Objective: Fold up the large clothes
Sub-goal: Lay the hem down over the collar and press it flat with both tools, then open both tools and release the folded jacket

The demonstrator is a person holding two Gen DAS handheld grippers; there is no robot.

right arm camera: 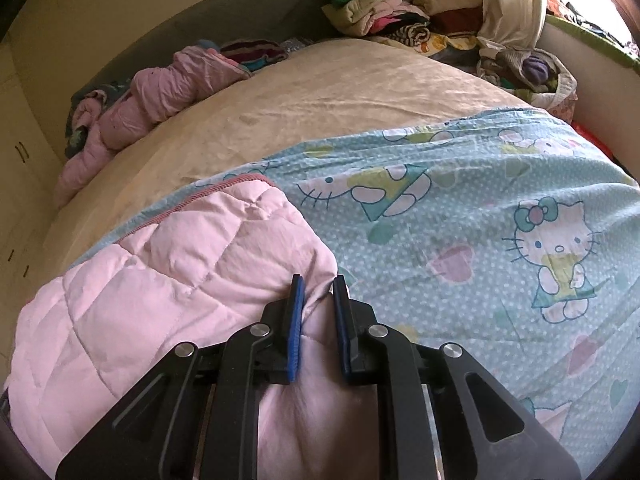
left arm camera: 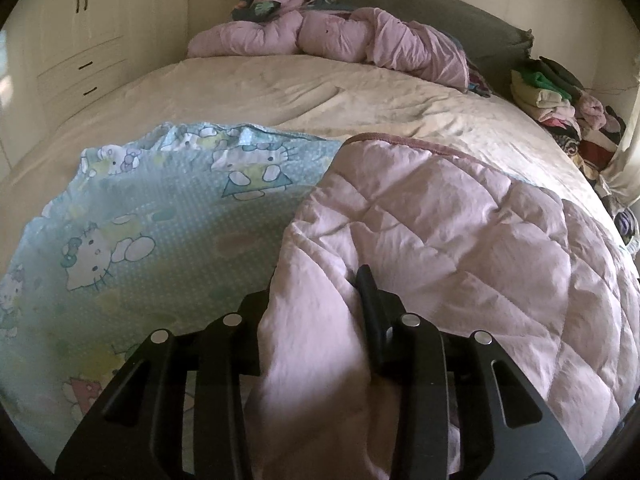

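Both grippers clamp the pink quilted blanket at the near edge of the bed.

Left gripper (left arm camera: pixel 320 304) pinches a bunched fold of the pink quilted blanket (left arm camera: pixel 460 240), one finger buried under the fabric. Right gripper (right arm camera: pixel 318 300) squeezes a ridge of that blanket (right arm camera: pixel 180 272) between its blue pads (right arm camera: pixel 294 320). The pink side is turned back over its Hello Kitty printed face (right arm camera: pixel 480 208), spread across the cream bedsheet (right arm camera: pixel 320 92). At upper frame, a rumpled pink duvet (left arm camera: pixel 328 36) lies by the headboard; folded clothes (left arm camera: pixel 552 100) pile at upper right.
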